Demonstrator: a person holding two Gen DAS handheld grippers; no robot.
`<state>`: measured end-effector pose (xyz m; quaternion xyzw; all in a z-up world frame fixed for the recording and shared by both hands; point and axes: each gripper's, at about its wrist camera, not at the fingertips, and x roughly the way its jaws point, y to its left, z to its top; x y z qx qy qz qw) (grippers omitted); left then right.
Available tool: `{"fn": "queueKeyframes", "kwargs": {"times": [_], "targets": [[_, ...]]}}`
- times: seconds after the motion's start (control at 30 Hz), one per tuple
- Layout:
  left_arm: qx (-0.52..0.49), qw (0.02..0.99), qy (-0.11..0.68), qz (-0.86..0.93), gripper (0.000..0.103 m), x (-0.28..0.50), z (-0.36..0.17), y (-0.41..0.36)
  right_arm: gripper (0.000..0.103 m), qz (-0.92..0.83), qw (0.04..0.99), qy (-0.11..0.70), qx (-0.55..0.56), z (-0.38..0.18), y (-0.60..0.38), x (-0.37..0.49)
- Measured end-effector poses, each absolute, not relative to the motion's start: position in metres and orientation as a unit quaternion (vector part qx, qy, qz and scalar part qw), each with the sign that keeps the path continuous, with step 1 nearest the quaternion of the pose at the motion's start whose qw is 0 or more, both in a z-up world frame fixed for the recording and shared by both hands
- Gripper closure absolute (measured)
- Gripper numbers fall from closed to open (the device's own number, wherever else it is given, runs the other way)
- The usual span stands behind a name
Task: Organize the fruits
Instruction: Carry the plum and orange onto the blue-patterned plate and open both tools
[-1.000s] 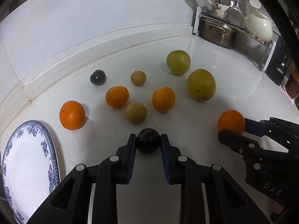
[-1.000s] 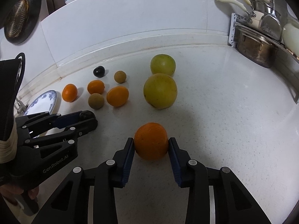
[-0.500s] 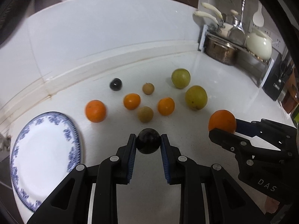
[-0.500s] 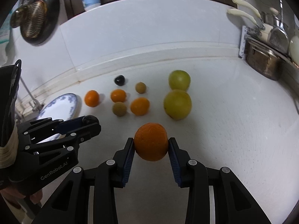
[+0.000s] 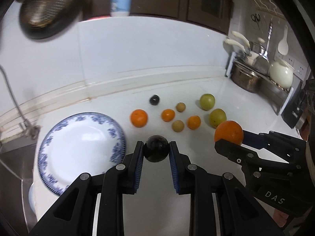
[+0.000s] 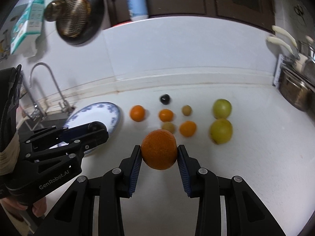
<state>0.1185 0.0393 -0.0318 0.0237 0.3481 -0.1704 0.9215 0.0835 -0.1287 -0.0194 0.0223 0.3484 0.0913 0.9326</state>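
My left gripper (image 5: 156, 151) is shut on a dark plum (image 5: 156, 150), held above the white counter just right of the blue-patterned plate (image 5: 65, 137). My right gripper (image 6: 159, 151) is shut on a large orange (image 6: 159, 151), also lifted off the counter. In the left wrist view the right gripper (image 5: 230, 137) shows at the right with that orange (image 5: 229, 132). In the right wrist view the left gripper (image 6: 98, 128) hangs over the plate's (image 6: 110, 111) near rim. Farther back lie an orange (image 5: 139, 118), two small oranges, two brownish fruits, two green fruits (image 5: 207, 101) and another dark plum (image 5: 154, 100).
A sink and tap (image 6: 49, 90) lie left of the plate. A rack with pots and utensils (image 5: 261, 66) fills the back right corner. A pan (image 6: 78, 19) hangs on the wall and a blue bottle (image 6: 136, 3) stands on the ledge above the white backsplash.
Both grippers have risen and drawn back with their fruits, so the counter fruits look smaller. The left gripper has shifted toward the plate, which now shows whole.
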Motion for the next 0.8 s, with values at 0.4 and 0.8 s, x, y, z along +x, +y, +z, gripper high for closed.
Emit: {"fn": "queueKeyframes", "kwargs": {"times": [0.4,0.8], "targets": [[0.006,0.937,0.335,-0.099,0.077,0.096,-0.024,0.092,0.065,0.164,0.929,0.331,-0.006,-0.007,-0.08,0.084],[0.001,0.935,0.352,-0.049,0.077,0.1,-0.043,0.14,0.065,0.226,0.909,0.35,-0.024,-0.022,-0.027,0.108]]}}
